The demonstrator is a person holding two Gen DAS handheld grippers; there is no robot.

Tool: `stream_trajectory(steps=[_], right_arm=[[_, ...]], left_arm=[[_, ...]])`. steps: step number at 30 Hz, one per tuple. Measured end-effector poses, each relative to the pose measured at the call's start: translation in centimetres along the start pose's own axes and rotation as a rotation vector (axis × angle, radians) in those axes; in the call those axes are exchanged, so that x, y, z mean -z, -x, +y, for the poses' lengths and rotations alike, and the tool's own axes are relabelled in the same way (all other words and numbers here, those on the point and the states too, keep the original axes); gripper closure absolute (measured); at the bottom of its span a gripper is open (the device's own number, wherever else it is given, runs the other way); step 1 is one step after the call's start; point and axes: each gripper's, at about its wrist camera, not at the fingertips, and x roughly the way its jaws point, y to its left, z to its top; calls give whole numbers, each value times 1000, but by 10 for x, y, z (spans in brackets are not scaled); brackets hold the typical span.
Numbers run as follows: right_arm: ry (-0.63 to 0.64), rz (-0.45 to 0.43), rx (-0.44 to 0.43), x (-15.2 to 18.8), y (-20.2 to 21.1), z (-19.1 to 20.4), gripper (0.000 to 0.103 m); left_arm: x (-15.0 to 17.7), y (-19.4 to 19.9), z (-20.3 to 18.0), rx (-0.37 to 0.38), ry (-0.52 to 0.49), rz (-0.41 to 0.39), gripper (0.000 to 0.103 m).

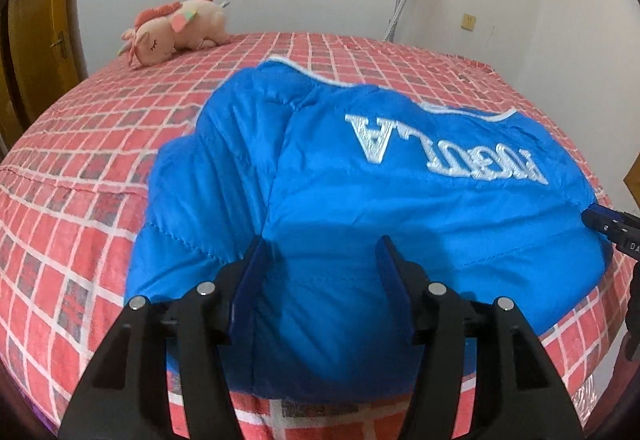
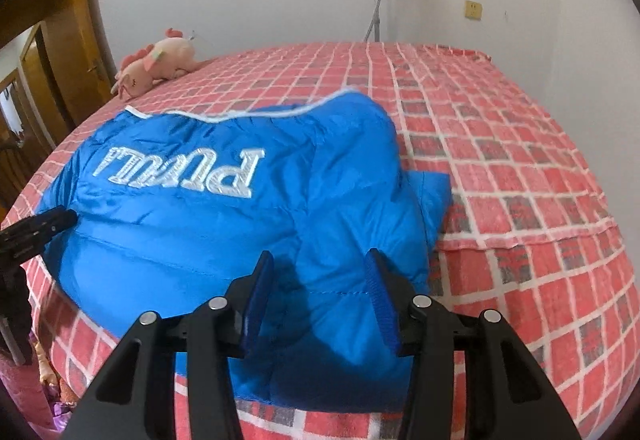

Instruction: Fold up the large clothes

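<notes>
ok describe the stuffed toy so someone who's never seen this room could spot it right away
Start at the bed with the red checked cover. Beyond the blue jacket, near the far edge toward the wooden door, lies the plush toy. It is the only pink, soft animal there, on its side with a darker pink mane.

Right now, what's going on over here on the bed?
A person with two handheld grippers is folding a blue puffer jacket on the red checked bedspread. The left gripper and right gripper both hover open over its near edge, gripping nothing. A plush unicorn lies at the far side.
</notes>
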Motion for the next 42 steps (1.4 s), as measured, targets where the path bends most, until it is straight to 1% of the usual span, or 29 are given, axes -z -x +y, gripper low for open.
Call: stream_trajectory(steps=[4, 10, 13, 15, 17, 18, 20, 21, 23, 25, 28, 32, 35, 40, 42], right_arm=[[-16, -17, -17, 10, -13, -3, 56], [-28, -12, -16, 9, -14, -5, 56], [-41, -5, -15, 4, -9, -4, 56], [-49, -4, -44, 1, -2, -5, 55], [-45, -2, -69, -2, 3, -6, 55], [-40, 2, -76, -3, 5, -6, 55], [-29, 10, -77, -4, 7, -5, 55], [-24, 15, -77, -4, 7, -5, 55], [-17, 25, -79, -5, 6, -4, 55], [-3, 30, -79, -5, 6, -1, 55], [10, 37, -76, -5, 4, 1, 54], [13, 37, -77, -4, 2, 1, 54], [16, 39, -77, -3, 2, 1, 54], [21, 43, -75, -3, -1, 1, 54], [20, 45, -76, -3, -2, 1, 54]], left_arm=[[4, -7, 3, 13, 8, 2, 48], [3, -10, 1, 3, 18, 13, 48], [-2, -5, 1, 3, 29, 26, 49], [-5, 9, 4, 11, 48, 26, 50], [-5, 29, 11, 3, 70, 8, 45], [-4, 40, 17, -18, 84, 0, 41], [2, 57, 28, -53, 117, -3, 36], [5, 62, 35, -66, 136, 5, 33], [15, 67, 50, -85, 193, 50, 33], [27, 66, 63, -45, 263, 102, 31], [35, 56, 72, 23, 336, 147, 30], [37, 42, 80, 79, 407, 153, 29], [32, 28, 84, 118, 444, 150, 29], [27, 5, 93, 158, 491, 146, 23], [25, -3, 94, 181, 504, 135, 22]])
